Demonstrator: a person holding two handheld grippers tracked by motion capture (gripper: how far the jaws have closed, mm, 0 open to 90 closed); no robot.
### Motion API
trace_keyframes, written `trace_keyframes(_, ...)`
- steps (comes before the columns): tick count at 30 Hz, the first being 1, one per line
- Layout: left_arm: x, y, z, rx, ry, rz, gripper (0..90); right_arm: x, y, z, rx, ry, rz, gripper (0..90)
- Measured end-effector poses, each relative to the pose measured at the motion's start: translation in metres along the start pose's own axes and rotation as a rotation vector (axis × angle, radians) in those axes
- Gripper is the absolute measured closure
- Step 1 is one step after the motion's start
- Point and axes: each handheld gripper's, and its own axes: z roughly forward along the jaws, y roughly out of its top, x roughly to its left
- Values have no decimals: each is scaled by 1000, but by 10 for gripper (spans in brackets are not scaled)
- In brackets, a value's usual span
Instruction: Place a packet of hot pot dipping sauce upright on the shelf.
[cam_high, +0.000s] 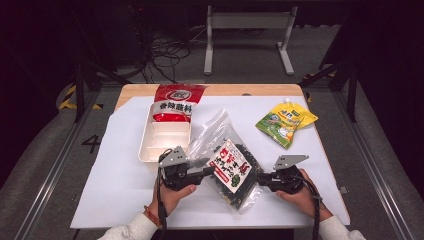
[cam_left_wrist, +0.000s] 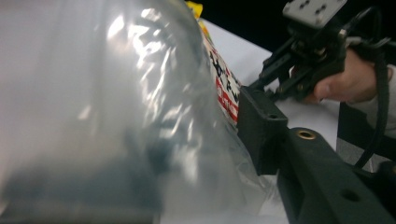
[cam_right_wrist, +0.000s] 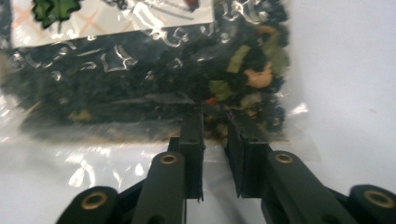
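Step in hand, as judged: gripping a clear bag (cam_high: 232, 172) at two opposite edges, probably to lift it or pull it open. Bag located at the table (cam_high: 125, 195) centre, just at 3 o'clock of a white tray (cam_high: 150, 145). Left gripper (cam_high: 209, 171) pinching the bag's clear plastic edge at 9 o'clock; in the left gripper view, one jaw pressed against crinkled film, the other hidden behind it, so closed on the bag by judgement. Right gripper (cam_right_wrist: 215, 122) at the bag's 3 o'clock edge, jaws narrow, tips set on either side of the sealed rim, with a small gap visible behind them. Next move calls for keeping both pinches firm and moving the two hands evenly, to avoid slipping off the slick film. Bag appearance: transparent, wrinkled, glossy; filled with dark dried leaves and small pale and green pieces; red-and-white printed label (cam_high: 229, 160) on top. Red packet (cam_high: 174, 102) at 12 o'clock, yellow pouch (cam_high: 285, 122) at 2 o'clock, both well apart.
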Motion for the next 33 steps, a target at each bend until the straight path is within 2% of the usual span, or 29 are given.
trace_keyframes(3,2,11,-10,-41,-31,14,720,10,5,4,-5,29,0,673)
trace_keyframes(5,2,17,-18,-73,-58,17,757,18,10,4,-5,38,-20,645)
trace_keyframes(7,0,23,-23,-88,-58,53,783,30,16,2,-21,58,-56,635)
trace_keyframes(10,-1,29,-28,-100,-59,92,792,37,19,-2,-40,69,-80,613)
trace_keyframes(12,-2,32,-29,-105,-66,102,796,38,18,-4,-44,73,-94,595)
trace_keyframes(16,-4,38,-33,-114,-68,141,800,34,17,-13,-61,64,-92,546)
trace_keyframes(19,-6,42,-36,-122,-73,160,803,26,16,-20,-74,41,-66,482)
trace_keyframes(21,-7,44,-37,-124,-71,173,804,21,14,-22,-70,8,-56,461)
trace_keyframes(25,-7,47,-38,-131,-87,187,806,12,10,-26,-73,-29,-25,436)
trace_keyframes(33,-7,56,-46,-146,-81,220,808,4,6,-25,-63,-71,3,407)
